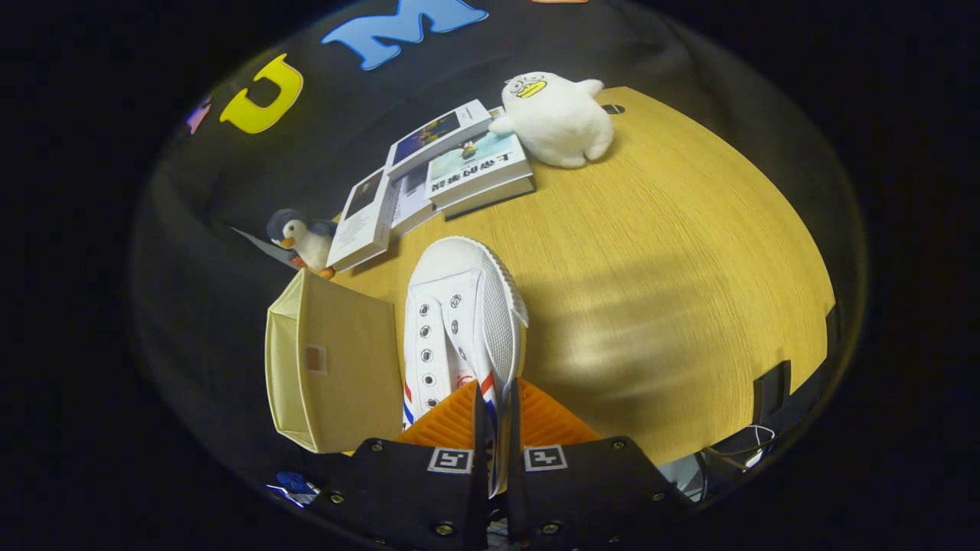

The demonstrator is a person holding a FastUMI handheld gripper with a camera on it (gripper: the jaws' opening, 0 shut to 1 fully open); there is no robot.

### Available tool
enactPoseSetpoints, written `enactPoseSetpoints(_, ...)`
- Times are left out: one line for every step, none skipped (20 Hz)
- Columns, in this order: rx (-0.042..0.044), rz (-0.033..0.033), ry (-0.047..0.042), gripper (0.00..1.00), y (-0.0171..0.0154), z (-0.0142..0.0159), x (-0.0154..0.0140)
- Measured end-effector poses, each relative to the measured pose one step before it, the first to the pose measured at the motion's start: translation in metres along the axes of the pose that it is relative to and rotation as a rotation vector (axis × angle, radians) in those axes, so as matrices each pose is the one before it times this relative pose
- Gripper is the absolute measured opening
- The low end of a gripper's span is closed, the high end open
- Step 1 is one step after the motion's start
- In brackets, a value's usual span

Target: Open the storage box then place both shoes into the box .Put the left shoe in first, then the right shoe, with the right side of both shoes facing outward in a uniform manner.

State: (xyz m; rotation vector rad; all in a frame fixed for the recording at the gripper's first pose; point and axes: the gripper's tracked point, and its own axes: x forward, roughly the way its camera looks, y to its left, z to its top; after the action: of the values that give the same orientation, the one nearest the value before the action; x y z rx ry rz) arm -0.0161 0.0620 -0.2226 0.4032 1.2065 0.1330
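Observation:
A white canvas shoe (459, 314) with red and blue side stripes hangs between my fingers, toe pointing away over the wooden table (651, 252). My gripper (496, 398) is shut on the shoe's side wall near the heel, both fingers pressing the thin canvas edge. A beige fabric storage box (337, 367) lies just left of the shoe, its flat side with a small label window turned toward me. Whether its lid is open I cannot tell from here.
Beyond the shoe lie several books (452, 168) in a loose pile. A white plush duck (557, 116) sits behind them and a small penguin plush (302, 237) stands behind the box. Bare tabletop spreads to the right of the shoe.

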Motion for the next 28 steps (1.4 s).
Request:
enactPoseSetpoints(-0.01311,0.01389,-0.00536,0.1,0.0121,0.00245,-0.00178)
enactPoseSetpoints(-0.01355,0.01284,-0.00446,0.1,0.01238,0.00188,-0.00178)
enactPoseSetpoints(-0.01096,0.01044,-0.00477,0.1,0.01148,0.00177,-0.00099)
enactPoseSetpoints(-0.01045,0.00961,-0.00157,0.1,0.01113,0.00178,-0.00007)
enactPoseSetpoints(-0.00812,0.00828,-0.0036,0.1,0.01104,0.0011,0.00015)
enactPoseSetpoints(-0.00983,0.00799,0.00287,0.1,0.0105,0.00044,0.0003)
enactPoseSetpoints(-0.00443,0.00756,-0.00139,0.1,0.01035,0.00183,0.00116)
enactPoseSetpoints(-0.00939,0.01142,0.0035,0.1,0.01046,0.00055,0.00121)
enactPoseSetpoints(-0.00428,0.01209,-0.00176,0.1,0.0111,0.00164,0.00101)
enactPoseSetpoints(-0.00745,0.01226,0.00205,0.1,0.01112,0.00053,0.00139)
enactPoseSetpoints(-0.00559,0.01029,-0.00033,0.1,0.01069,0.00083,0.00116)
enactPoseSetpoints(-0.00946,0.00671,0.00036,0.1,0.0101,0.00075,0.00164)
enactPoseSetpoints(-0.00944,0.00418,-0.001,0.1,0.00958,0.00128,0.00345)
enactPoseSetpoints(-0.01047,0.0032,-0.00089,0.1,0.00922,0.00063,0.00305)
enactPoseSetpoints(-0.00614,0.00352,0.00165,0.1,0.0097,-0.00049,0.00314)
enactPoseSetpoints(-0.00371,0.00556,-0.00021,0.1,0.00899,0.00071,0.00453)
enactPoseSetpoints(0.00194,0.00535,0.00218,0.1,0.00899,-0.00048,0.00439)
enactPoseSetpoints(0.00109,0.00449,0.00481,0.1,0.00762,-0.00066,0.00571)
enactPoseSetpoints(0.00005,0.00121,0.0038,0.1,0.007,-0.00164,0.00503)
enactPoseSetpoints(-0.0039,-0.00237,0.00619,0.1,0.00563,-0.00143,0.0059)
enactPoseSetpoints(-0.00154,-0.00715,0.00324,0.1,0.00393,-0.00212,0.00593)
enactPoseSetpoints(-0.00754,-0.00958,0.00665,0.1,0.00347,-0.00271,0.0061)
enactPoseSetpoints(-0.00387,-0.00983,0.00576,0.1,0.0034,-0.00334,0.00569)
enactPoseSetpoints(-0.00396,-0.00609,0.00735,0.1,0.00388,-0.0034,0.00489)
enactPoseSetpoints(-0.00208,-0.00206,0.00736,0.1,0.0032,-0.0036,0.00667)
enactPoseSetpoints(0.00051,-0.00211,0.00703,0.1,0.00266,-0.00294,0.00504)
enactPoseSetpoints(0.00025,-0.00701,0.00443,0.1,0.00096,-0.0027,0.00478)
enactPoseSetpoints(-0.00452,-0.00992,-0.00686,0.1,0.00037,-0.00059,0.00284)
